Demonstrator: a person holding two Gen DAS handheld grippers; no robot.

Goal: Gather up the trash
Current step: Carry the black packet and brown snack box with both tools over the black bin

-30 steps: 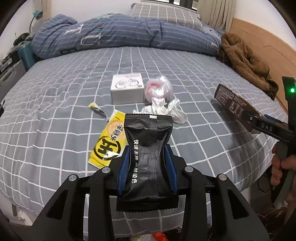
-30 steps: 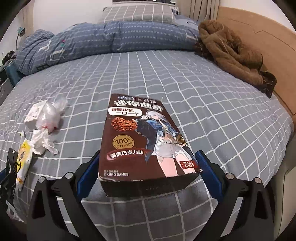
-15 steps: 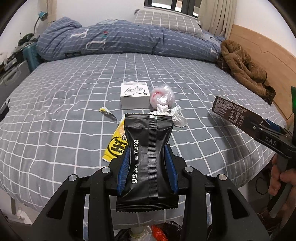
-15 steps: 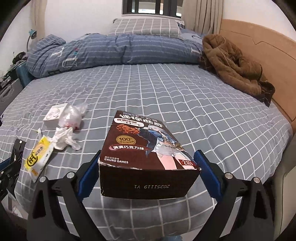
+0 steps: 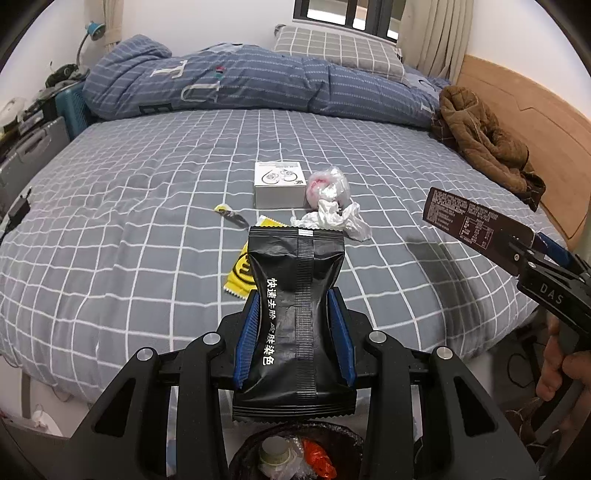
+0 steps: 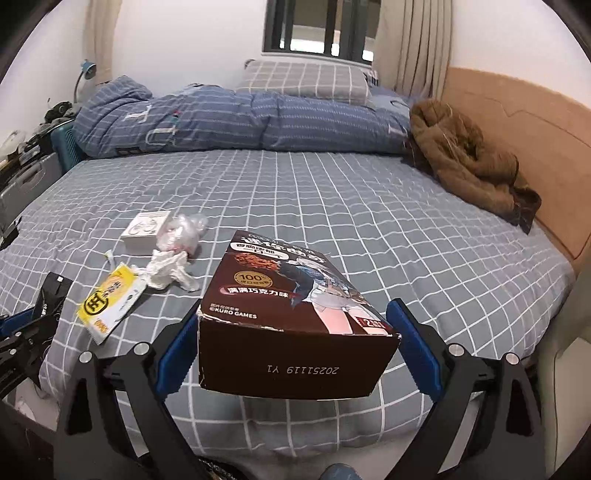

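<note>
Past the bed's (image 5: 129,206) near edge, over the bin (image 5: 299,452): L gripper (image 5: 295,332) clamps a black packet (image 5: 295,314); R gripper (image 6: 295,343), wide-set, pinches a brown box (image 6: 295,314).

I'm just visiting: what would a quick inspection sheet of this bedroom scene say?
Surface: bed with grey checked sheet.
Job's things: black pouch in left tool; brown snack box in right tool; yellow wrapper, crumpled tissue, plastic bag, small wrapper scrap lying on bed; trash bin below left tool, partly filled.
Clutter: white box; brown coat.
Tools: both shut on their loads.
Cables: one on floor.
Surroundings: duvet, pillow, window.
</note>
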